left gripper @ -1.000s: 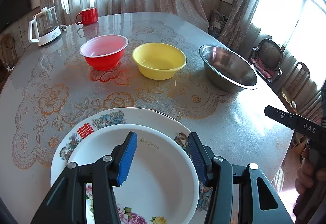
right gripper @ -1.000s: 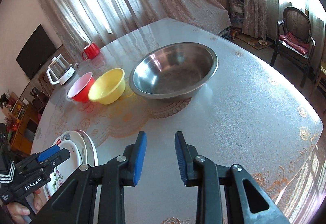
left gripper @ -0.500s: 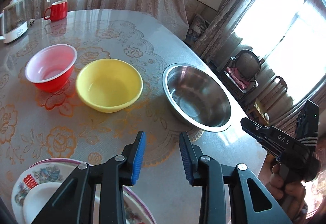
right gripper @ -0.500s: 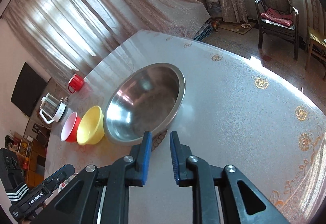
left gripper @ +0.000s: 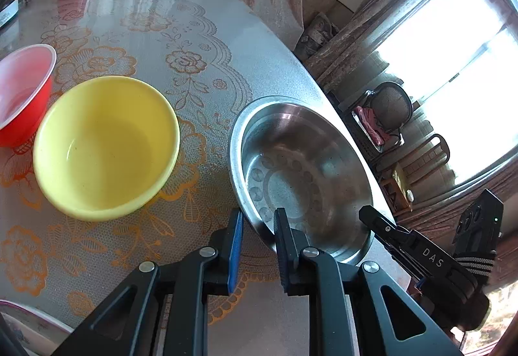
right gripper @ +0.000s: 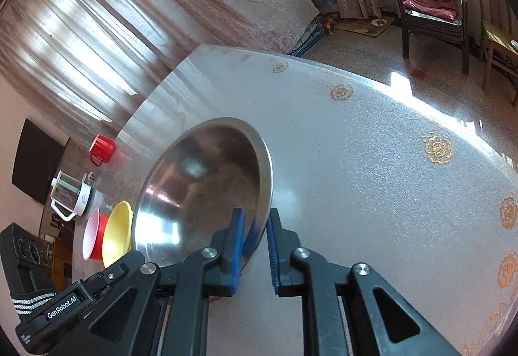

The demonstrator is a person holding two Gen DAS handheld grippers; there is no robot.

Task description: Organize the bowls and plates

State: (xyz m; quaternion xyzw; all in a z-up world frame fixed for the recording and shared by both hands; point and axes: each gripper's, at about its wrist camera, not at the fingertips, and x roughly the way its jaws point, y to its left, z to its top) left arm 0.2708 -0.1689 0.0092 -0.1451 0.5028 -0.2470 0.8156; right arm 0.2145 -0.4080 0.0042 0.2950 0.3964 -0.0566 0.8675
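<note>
Now both claws straddle the steel bowl (left gripper: 304,174) rim near the surface's (right gripper: 372,161) right edge: left claw (left gripper: 257,223) and right claw (right gripper: 254,226) apart, not clamped. Next, probably: pinch the rim, lift, move toward the yellow bowl (left gripper: 106,145).

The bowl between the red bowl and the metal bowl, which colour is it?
Yellow. The bowl shows best in the left wrist view.
</note>
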